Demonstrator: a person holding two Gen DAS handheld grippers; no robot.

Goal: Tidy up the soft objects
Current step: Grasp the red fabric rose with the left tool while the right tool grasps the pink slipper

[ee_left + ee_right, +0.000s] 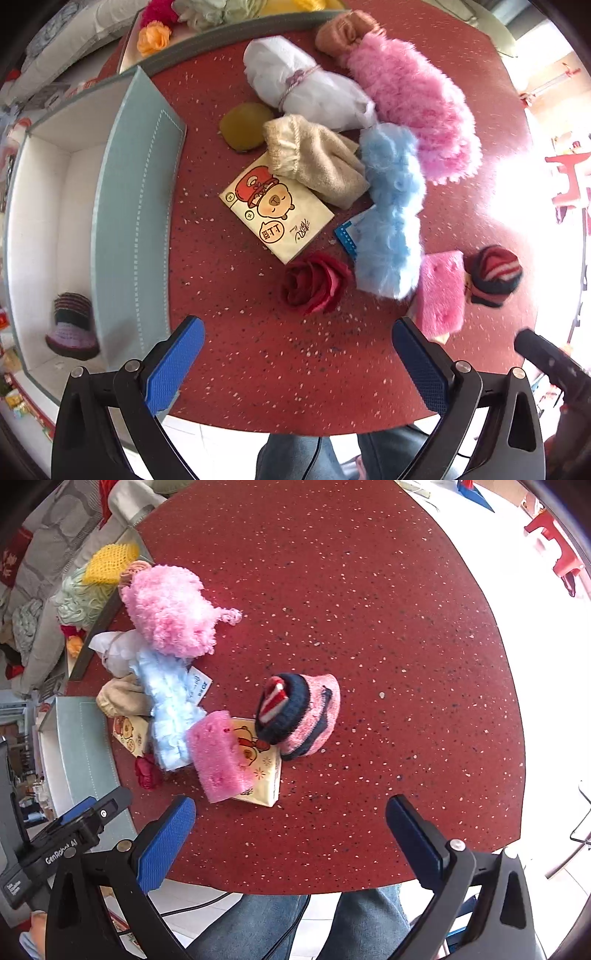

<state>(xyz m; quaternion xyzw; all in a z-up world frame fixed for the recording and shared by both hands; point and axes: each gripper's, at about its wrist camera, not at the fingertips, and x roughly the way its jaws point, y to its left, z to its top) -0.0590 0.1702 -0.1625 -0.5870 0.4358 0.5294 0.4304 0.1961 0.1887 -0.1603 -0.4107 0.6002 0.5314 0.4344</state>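
Observation:
Soft items lie heaped on the red table (258,350): a pink fluffy piece (413,110), a blue fluffy piece (391,210), a beige sock (317,162), a white tied bundle (306,85), a red fabric rose (316,282), a pink sponge (441,291) and a striped knit sock ball (493,275). My left gripper (297,363) hovers open near the table's front edge, just short of the rose. My right gripper (290,843) is open too, in front of the pink sponge (218,757) and the pink-and-navy sock (299,716). Neither holds anything.
A grey-green fabric box (136,206) stands at the left with a striped knitted item (72,325) inside. A second box (236,22) at the back holds fabric flowers and yarn. Two cartoon tissue packs (277,218) (258,771) lie among the soft items. A person's jeans (295,923) show below the table edge.

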